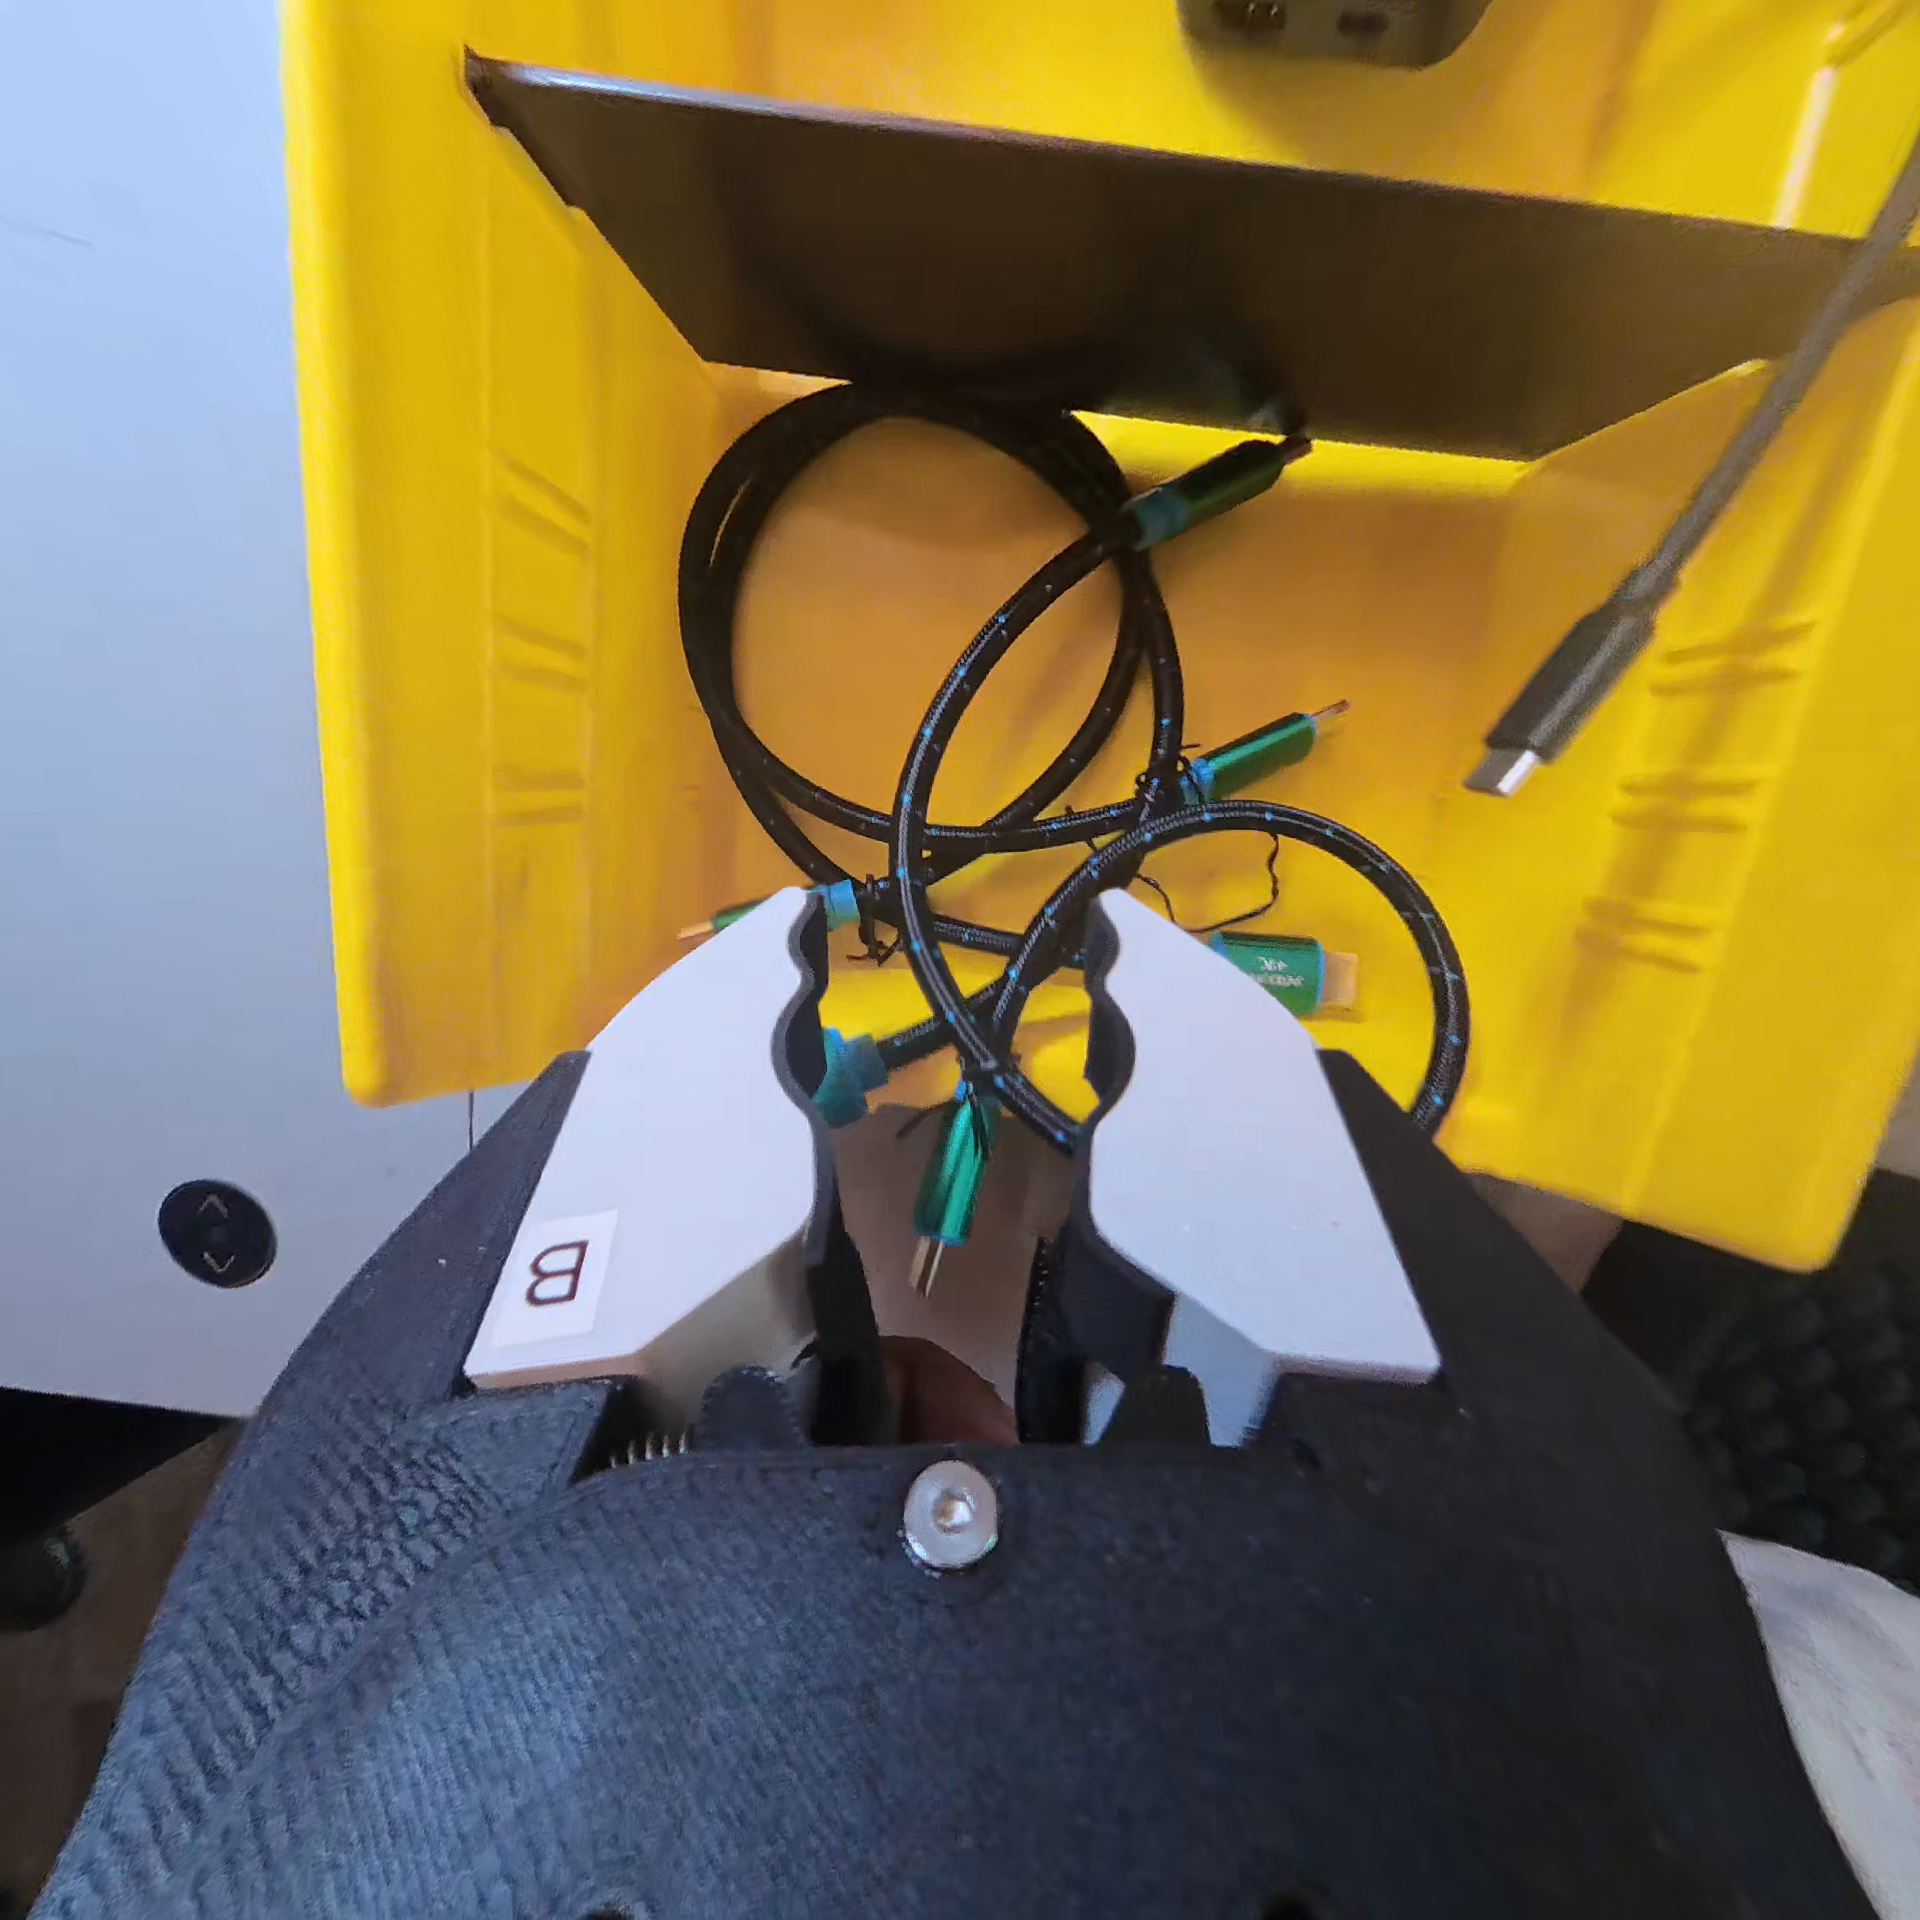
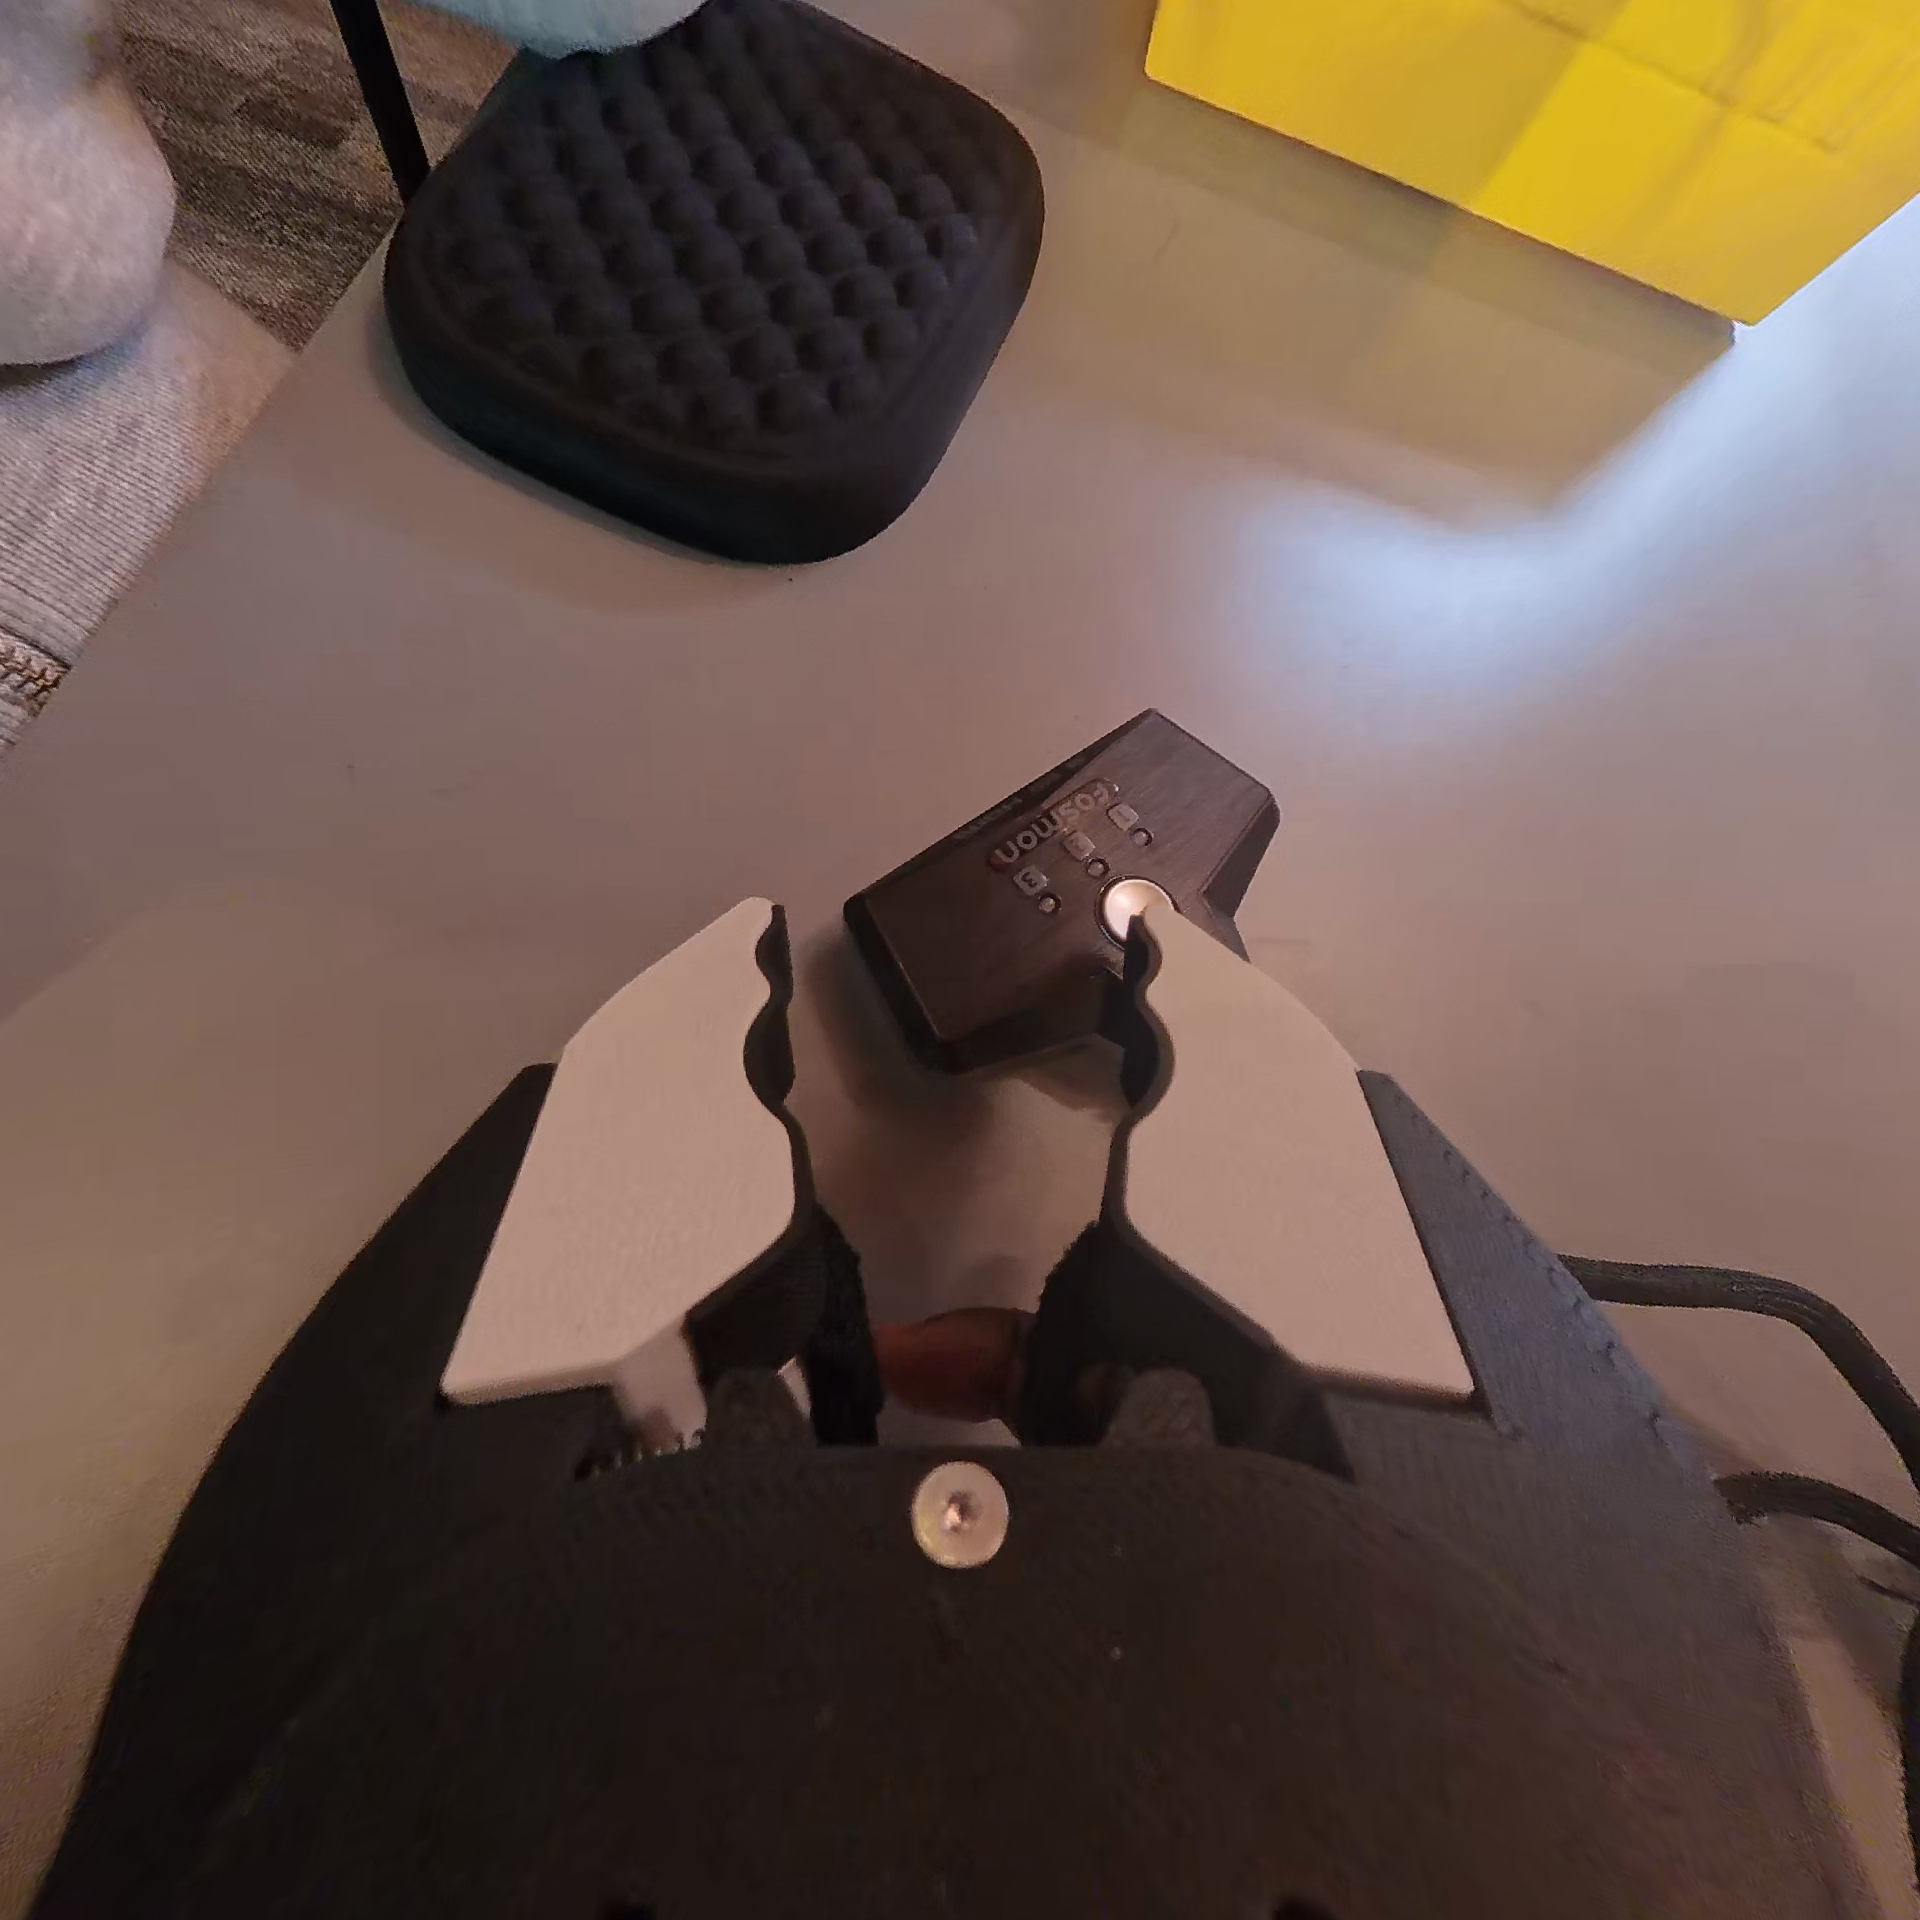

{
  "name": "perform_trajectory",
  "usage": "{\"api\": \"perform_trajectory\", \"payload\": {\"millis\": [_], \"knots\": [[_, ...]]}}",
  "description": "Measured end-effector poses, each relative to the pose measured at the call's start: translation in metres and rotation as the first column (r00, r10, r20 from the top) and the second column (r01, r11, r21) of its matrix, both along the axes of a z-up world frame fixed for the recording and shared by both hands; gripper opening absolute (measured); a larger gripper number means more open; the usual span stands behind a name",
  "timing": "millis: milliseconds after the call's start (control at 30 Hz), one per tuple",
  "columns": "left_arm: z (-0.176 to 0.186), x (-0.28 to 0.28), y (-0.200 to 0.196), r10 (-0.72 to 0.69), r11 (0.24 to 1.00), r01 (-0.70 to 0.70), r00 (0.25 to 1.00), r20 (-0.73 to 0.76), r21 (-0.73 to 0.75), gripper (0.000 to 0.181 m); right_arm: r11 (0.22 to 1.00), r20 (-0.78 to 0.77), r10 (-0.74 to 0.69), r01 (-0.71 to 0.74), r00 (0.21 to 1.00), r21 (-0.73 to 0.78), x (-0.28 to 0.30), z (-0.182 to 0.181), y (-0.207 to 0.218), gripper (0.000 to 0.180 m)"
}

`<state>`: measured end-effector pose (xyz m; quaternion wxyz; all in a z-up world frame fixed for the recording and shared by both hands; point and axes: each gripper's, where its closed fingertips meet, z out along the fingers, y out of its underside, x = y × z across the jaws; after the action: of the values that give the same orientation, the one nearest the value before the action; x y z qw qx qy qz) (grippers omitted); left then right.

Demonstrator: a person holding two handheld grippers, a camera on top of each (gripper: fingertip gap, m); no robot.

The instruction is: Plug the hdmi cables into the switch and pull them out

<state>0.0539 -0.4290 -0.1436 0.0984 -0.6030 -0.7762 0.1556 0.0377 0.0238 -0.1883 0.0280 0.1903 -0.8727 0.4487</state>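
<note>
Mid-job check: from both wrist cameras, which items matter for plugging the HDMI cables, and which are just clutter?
Job items:
- braided HDMI cables, tangled in the yellow bin
- black HDMI switch on the table
- left gripper, open
- right gripper, open

Lying about:
- grey USB-C cable
- black bumpy pad

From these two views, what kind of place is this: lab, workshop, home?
Probably a home or office desk, not a lab. A pale desk top with an up/down control button, carpet beside it, and a yellow bin of cables suggest a sit-stand desk.
</note>
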Motion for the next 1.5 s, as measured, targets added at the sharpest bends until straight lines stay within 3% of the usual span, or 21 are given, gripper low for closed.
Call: {"api": "perform_trajectory", "payload": {"millis": [200, 267, 333, 533, 700, 767, 800, 867, 900, 967, 1067, 1100, 1200, 1333, 1400, 1500], "knots": [[-0.03, -0.004, -0.004, 0.009, 0.998, -0.015, 0.997, 0.081, 0.069, 0.03, 1.0, -0.004, 0.003, -0.003, 1.0, 0.005, 0.0, -0.002, 0.0, 0.062], [-0.035, -0.003, -0.005, 0.004, 0.997, -0.011, 0.995, 0.101, 0.076, 0.005, 1.0, -0.004, 0.002, -0.002, 1.0, 0.006, 0.0, -0.002, 0.0, 0.061], [-0.025, -0.003, -0.001, -0.022, 0.997, 0.018, 0.998, 0.063, 0.069, 0.005, 1.0, -0.006, 0.001, -0.001, 1.0, 0.009, -0.001, -0.003, 0.0, 0.061], [0.065, -0.009, -0.005, -0.043, 0.974, -0.008, 0.975, -0.218, -0.226, 0.005, 1.0, -0.019, -0.004, 0.004, 1.0, -0.008, -0.002, -0.001, -0.002, 0.06], [0.173, -0.013, 0.001, -0.153, 0.827, -0.184, 0.836, -0.527, -0.532, 0.005, 0.992, -0.005, -0.046, 0.046, 0.999, -0.116, -0.008, 0.019, -0.008, 0.059], [0.223, -0.018, 0.024, -0.322, 0.733, -0.24, 0.702, -0.635, -0.637, 0.006, 0.98, 0.009, -0.073, 0.074, 0.997, -0.185, -0.012, 0.032, -0.01, 0.059], [0.244, -0.024, 0.048, -0.452, 0.7, -0.218, 0.601, -0.659, -0.68, 0.006, 0.971, 0.023, -0.084, 0.087, 0.996, -0.224, -0.014, 0.04, -0.011, 0.059], [0.277, -0.036, 0.111, -0.696, 0.641, -0.136, 0.312, -0.647, -0.755, 0.006, 0.944, 0.064, -0.102, 0.116, 0.993, -0.308, -0.016, 0.057, -0.013, 0.058], [0.289, -0.039, 0.143, -0.751, 0.637, -0.096, 0.145, -0.644, -0.765, 0.006, 0.928, 0.084, -0.11, 0.133, 0.99, -0.349, -0.017, 0.066, -0.013, 0.058], [0.305, -0.043, 0.203, -0.723, 0.681, 0.045, -0.123, -0.68, -0.731, 0.006, 0.886, 0.115, -0.132, 0.169, 0.985, -0.432, -0.022, 0.084, -0.011, 0.058], [0.304, -0.054, 0.285, -0.542, 0.706, 0.274, -0.385, -0.747, -0.653, 0.006, 0.799, 0.175, -0.181, 0.249, 0.968, -0.548, -0.038, 0.111, 0.0, 0.055], [0.296, -0.065, 0.304, -0.472, 0.73, 0.326, -0.395, -0.788, -0.601, 0.006, 0.766, 0.205, -0.194, 0.279, 0.959, -0.579, -0.045, 0.119, 0.006, 0.054], [0.237, -0.094, 0.348, -0.35, 0.76, 0.45, -0.326, -0.878, -0.469, 0.005, 0.707, 0.262, -0.223, 0.341, 0.939, -0.619, -0.061, 0.129, 0.019, 0.053], [0.146, -0.117, 0.365, -0.27, 0.794, 0.501, -0.218, -0.938, -0.344, 0.005, 0.691, 0.285, -0.232, 0.364, 0.93, -0.625, -0.067, 0.129, 0.024, 0.053], [0.121, -0.119, 0.379, -0.265, 0.732, 0.604, -0.174, -0.948, -0.315, 0.005, 0.691, 0.299, -0.215, 0.361, 0.93, -0.626, -0.065, 0.128, 0.021, 0.053], [0.111, -0.114, 0.397, -0.398, 0.645, 0.604, -0.257, -0.88, -0.469, 0.005, 0.681, 0.278, -0.239, 0.365, 0.93, -0.636, -0.065, 0.126, 0.018, 0.055]]}}
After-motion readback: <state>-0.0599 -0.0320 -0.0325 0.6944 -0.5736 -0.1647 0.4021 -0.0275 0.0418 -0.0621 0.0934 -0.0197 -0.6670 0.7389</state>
